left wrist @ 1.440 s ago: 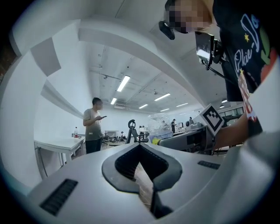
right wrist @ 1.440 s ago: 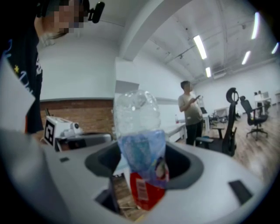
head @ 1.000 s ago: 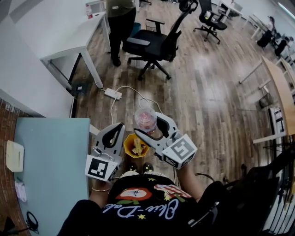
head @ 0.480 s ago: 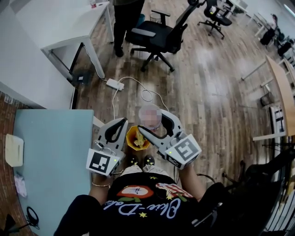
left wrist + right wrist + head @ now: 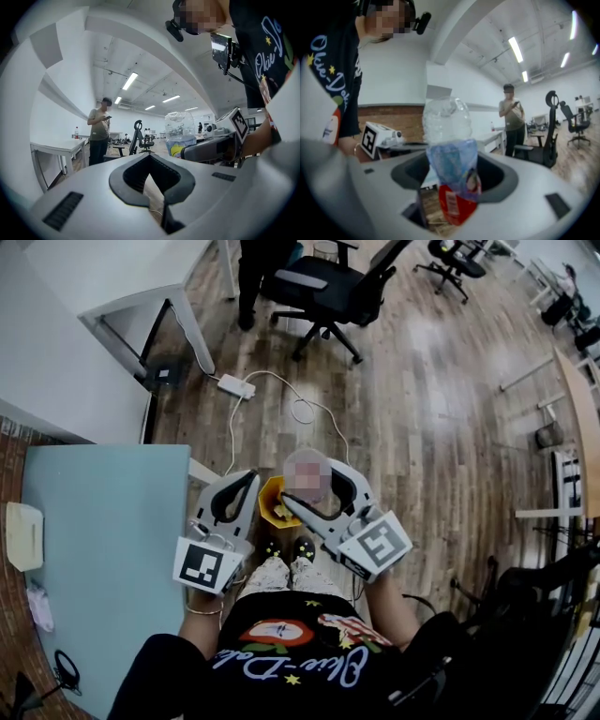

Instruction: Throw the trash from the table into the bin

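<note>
The right gripper (image 5: 455, 161) pinches a crumpled clear plastic bottle (image 5: 446, 123) with a blue and red label. It holds the bottle upright just above the far rim of the yellow bin (image 5: 271, 503) on the wooden floor. The left gripper (image 5: 150, 157) has its jaws pressed together on nothing and hangs just beside the bin, between it and the light-blue table (image 5: 103, 540).

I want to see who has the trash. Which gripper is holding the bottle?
The right gripper: the clear plastic bottle is clamped between its jaws. The left gripper is shut with nothing in it.
</note>
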{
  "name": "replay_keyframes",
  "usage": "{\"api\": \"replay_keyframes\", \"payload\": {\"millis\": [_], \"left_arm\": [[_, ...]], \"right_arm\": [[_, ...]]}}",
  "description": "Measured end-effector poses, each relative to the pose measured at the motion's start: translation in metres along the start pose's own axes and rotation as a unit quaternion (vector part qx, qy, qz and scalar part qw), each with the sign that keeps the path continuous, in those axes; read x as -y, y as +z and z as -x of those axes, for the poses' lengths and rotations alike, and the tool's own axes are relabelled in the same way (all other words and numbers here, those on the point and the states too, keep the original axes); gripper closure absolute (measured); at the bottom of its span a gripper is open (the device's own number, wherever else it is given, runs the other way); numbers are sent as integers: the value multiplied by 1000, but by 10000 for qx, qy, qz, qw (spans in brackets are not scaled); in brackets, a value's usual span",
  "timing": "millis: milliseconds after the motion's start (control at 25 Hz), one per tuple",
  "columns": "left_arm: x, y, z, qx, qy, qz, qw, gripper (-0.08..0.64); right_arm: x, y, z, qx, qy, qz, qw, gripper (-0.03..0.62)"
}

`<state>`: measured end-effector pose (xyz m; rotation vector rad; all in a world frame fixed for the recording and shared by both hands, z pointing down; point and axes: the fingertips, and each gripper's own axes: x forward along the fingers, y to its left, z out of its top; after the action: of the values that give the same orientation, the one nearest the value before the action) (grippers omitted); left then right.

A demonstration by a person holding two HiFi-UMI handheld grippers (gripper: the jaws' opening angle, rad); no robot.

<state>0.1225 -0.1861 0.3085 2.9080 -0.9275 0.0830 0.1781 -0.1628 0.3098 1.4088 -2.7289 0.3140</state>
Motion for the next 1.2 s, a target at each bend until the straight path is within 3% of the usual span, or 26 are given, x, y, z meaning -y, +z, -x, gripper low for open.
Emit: {"api": "replay_keyframes", "payload": {"millis": [840,1000,1200], "left_arm": [[-18,-78,-13,-427,274,467,9976,549],[-22,-98,-16,-532,390,529,9964,549],[-19,-129,-13,-638,476,575,9952,549]], "right_arm": [[31,-97,-20,-724,-192,-297,9967,281],[38,-125,-18,-875,-275,-402,9950,281],[34,-174,-17,-1033,-70,-557,9931,281]]}}
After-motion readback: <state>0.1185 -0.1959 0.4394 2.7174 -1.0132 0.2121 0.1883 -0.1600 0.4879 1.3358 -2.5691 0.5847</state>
